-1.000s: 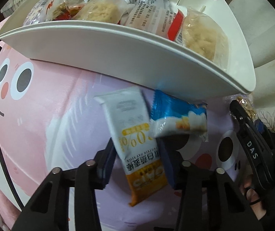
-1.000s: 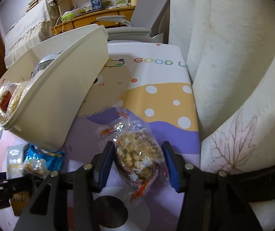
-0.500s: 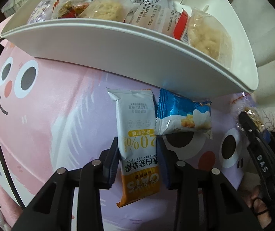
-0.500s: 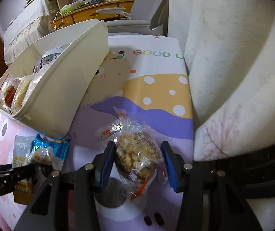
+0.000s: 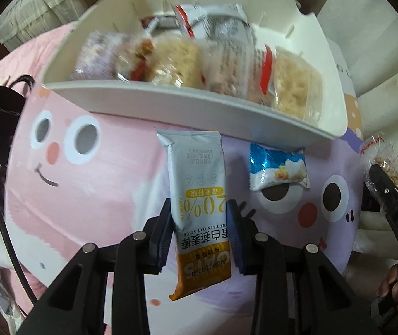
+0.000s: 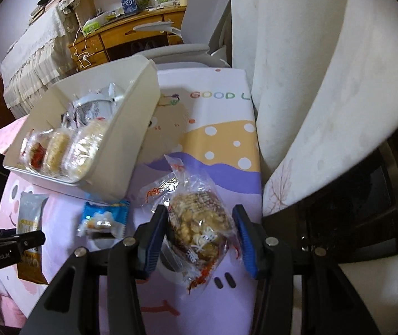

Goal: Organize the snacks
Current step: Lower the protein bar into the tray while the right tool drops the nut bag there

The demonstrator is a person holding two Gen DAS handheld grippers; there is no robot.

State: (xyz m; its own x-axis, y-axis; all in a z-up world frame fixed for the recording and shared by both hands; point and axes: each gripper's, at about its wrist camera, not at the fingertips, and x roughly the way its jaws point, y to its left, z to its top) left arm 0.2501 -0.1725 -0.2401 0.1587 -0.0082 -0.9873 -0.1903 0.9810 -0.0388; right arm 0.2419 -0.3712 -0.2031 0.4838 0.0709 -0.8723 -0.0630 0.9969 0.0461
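The white bin (image 5: 171,103) stands on the counter (image 5: 101,195) with its cartoon-printed cloth, toward the far edge, and already holds a row of wrapped snacks, so most of the sorting looks done. Three packets are still outside it. The left tongs (image 5: 200,224) are clamped on the oat bar (image 5: 199,184), pads pressing its two long edges, and the bar hangs clear of the cloth just in front of the bin's near wall. The right tongs (image 6: 200,230) grip the clear-wrapped rice cracker (image 6: 199,220) at its sides, near the counter's right edge beside the curtain (image 6: 310,83). The small blue packet (image 5: 278,171) lies loose on the cloth between the two, close under the bin's wall, with nothing holding it. What remains, as I judge it, is to drop both held packets into the bin and then fetch the blue one. Compared with a second ago, both tongs have risen: the bin's inside now shows more from above, the oat bar, then lying askew against the blue packet, now hangs straight and apart from it, and the left tongs have tightened onto it.
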